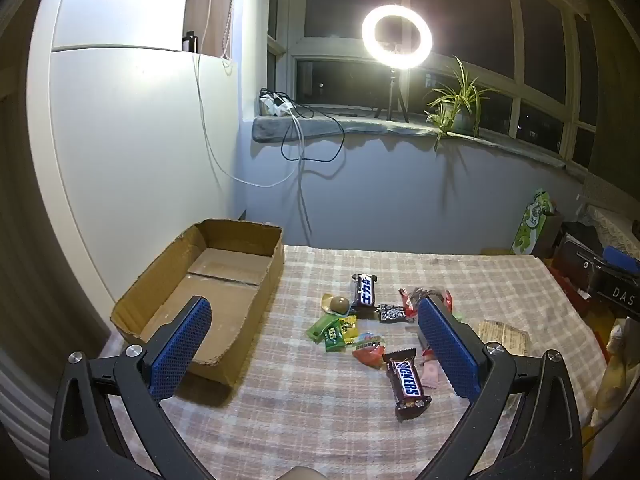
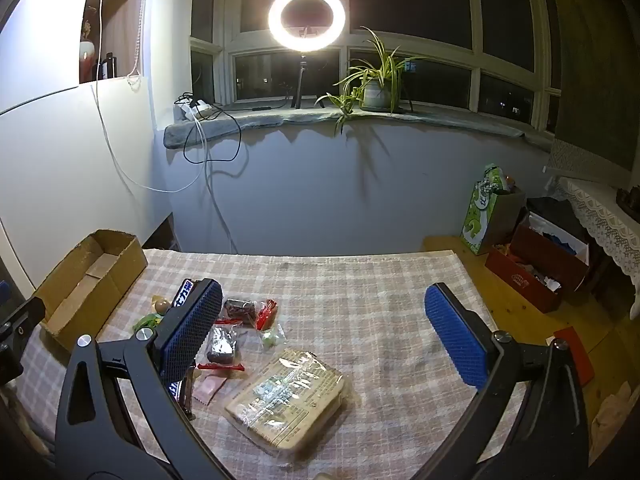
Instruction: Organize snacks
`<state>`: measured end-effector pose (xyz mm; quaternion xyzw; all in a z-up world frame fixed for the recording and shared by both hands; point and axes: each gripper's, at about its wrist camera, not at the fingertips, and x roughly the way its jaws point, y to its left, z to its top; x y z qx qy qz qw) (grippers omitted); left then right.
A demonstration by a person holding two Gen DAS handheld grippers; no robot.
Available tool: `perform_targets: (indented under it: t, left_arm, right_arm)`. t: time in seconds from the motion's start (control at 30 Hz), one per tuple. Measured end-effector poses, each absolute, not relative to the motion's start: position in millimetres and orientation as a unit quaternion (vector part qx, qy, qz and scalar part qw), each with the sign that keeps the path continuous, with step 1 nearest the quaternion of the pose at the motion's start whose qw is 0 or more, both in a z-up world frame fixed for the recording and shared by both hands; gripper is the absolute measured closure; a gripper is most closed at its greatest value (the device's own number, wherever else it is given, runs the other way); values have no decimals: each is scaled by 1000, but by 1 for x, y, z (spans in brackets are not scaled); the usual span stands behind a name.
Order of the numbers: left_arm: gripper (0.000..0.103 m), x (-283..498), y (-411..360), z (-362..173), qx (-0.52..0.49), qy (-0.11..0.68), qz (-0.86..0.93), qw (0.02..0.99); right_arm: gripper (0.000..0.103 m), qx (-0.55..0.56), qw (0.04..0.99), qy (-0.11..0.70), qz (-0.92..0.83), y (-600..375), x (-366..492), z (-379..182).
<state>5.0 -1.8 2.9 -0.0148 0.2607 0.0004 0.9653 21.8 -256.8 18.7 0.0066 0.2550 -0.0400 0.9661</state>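
An open cardboard box [image 1: 224, 280] stands at the table's left, also in the right wrist view [image 2: 92, 280]. Loose snacks lie in the middle: a Snickers bar [image 1: 406, 380], a second Snickers bar [image 1: 365, 290], green sachets [image 1: 332, 330], a round chocolate [image 1: 340, 304]. A flat tan biscuit pack [image 2: 286, 394] and a dark wrapped cake [image 2: 220, 346] lie nearer the right gripper. My left gripper [image 1: 314, 318] is open and empty above the table, between box and snacks. My right gripper [image 2: 324, 306] is open and empty above the biscuit pack.
A checked cloth [image 2: 360, 300] covers the table. A ring light [image 2: 306, 14] and a potted plant [image 2: 374, 88] stand on the windowsill behind. Boxes and a green bag [image 2: 484, 216] sit on the floor at the right. Cables hang down the wall.
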Motion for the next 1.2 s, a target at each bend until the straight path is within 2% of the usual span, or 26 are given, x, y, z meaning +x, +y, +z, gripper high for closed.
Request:
perform_targets:
  t: [1.2]
  left_arm:
    - [1, 13, -19, -12, -11, 287, -41, 957]
  right_arm:
    - [0, 8, 956, 289, -45, -258, 31, 1]
